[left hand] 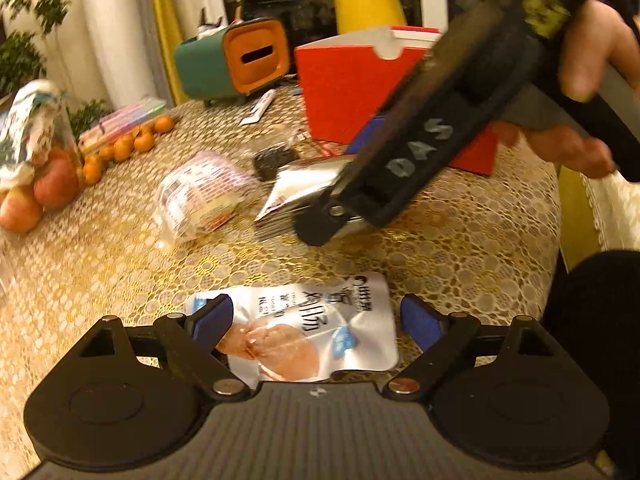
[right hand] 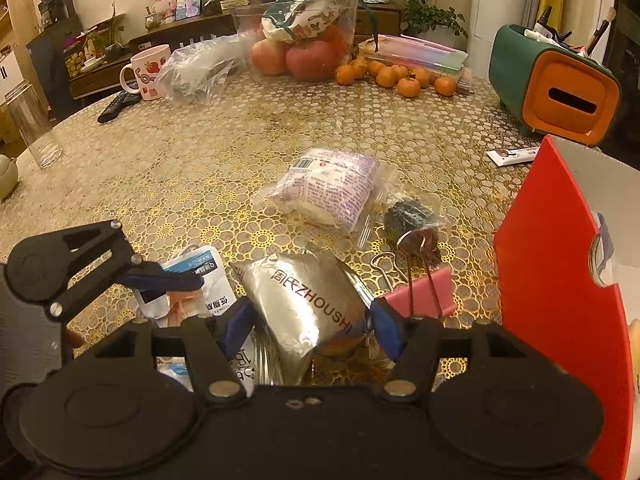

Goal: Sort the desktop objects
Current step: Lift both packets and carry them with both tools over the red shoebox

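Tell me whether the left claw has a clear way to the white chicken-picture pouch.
Probably yes: the left claw stands open astride the white chicken-picture pouch, nothing between them.

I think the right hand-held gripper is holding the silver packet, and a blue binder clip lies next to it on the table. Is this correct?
Not quite: the binder clip is pink, not blue, as the right wrist view shows. The right hand-held gripper does hold the silver packet, with the clip beside it.
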